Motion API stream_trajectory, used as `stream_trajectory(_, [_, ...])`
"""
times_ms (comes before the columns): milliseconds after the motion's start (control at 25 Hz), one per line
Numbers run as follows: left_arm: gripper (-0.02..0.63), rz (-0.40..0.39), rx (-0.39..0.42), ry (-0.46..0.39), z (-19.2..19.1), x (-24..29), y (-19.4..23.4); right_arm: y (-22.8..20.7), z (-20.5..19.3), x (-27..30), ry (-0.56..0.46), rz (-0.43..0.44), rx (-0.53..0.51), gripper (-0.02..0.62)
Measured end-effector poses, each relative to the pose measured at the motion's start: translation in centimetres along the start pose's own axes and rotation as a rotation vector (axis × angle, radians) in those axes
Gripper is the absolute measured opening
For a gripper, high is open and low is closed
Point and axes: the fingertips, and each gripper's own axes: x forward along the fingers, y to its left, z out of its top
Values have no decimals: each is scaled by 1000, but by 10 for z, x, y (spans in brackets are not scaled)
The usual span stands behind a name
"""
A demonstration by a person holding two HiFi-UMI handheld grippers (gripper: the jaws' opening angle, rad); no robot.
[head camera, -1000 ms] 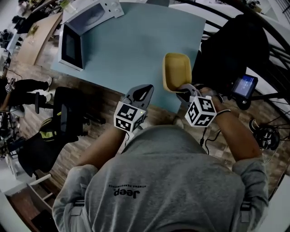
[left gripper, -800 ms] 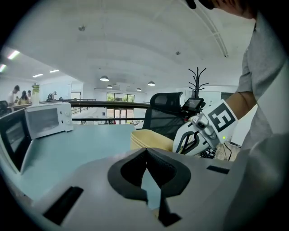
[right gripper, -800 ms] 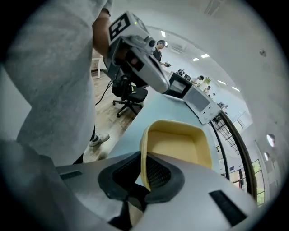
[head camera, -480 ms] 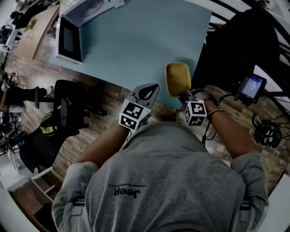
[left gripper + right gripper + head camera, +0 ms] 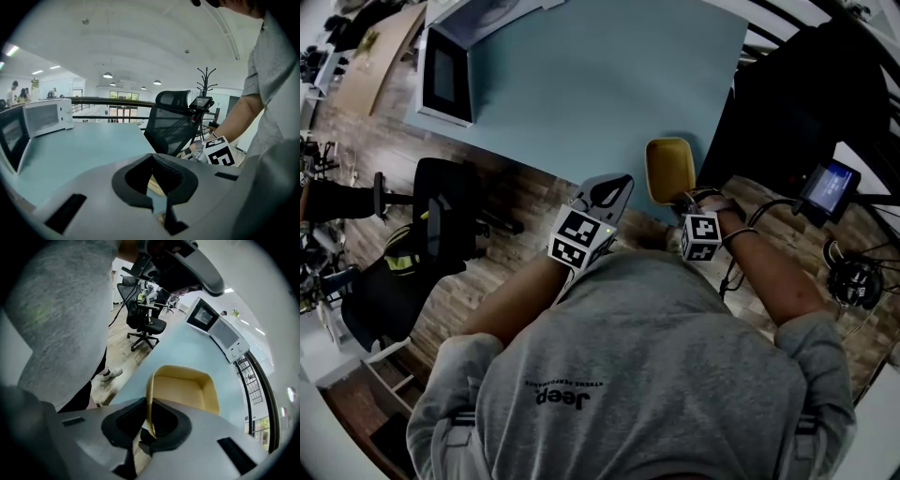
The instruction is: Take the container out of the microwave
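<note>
Though pinched by its thin near rim in the right gripper [image 5: 147, 430] at the pale blue table's [image 5: 581, 84] near edge, the yellow rectangular plastic container [image 5: 185, 390] looks light, stiff and slick, while the left gripper [image 5: 157, 206] is closed, empty.

We read one word — "Jeep", upside down on the grey shirt [image 5: 675, 356], lower centre; the smaller print beside it is illegible.

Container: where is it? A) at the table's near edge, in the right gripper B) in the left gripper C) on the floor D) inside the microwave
A: the right gripper pinches the container by its rim at the table edge, far from the microwave.
</note>
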Motion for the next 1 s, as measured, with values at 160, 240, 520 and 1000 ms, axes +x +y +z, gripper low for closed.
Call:
stream_trajectory(160, [17, -1, 0, 8, -2, 1, 0, -3, -3, 5, 5, -9, -10, 37])
stream_trajectory(240, [17, -2, 1, 11, -2, 0, -1, -3, -3, 7, 6, -10, -19, 38])
stream_trajectory(520, [17, 1, 7, 13, -2, -3, -1, -2, 2, 5, -19, 0, 23, 58])
stream_trajectory(1000, [17, 17, 23, -38, 18, -17, 5, -31, 28, -38, -130, -52, 157, 130])
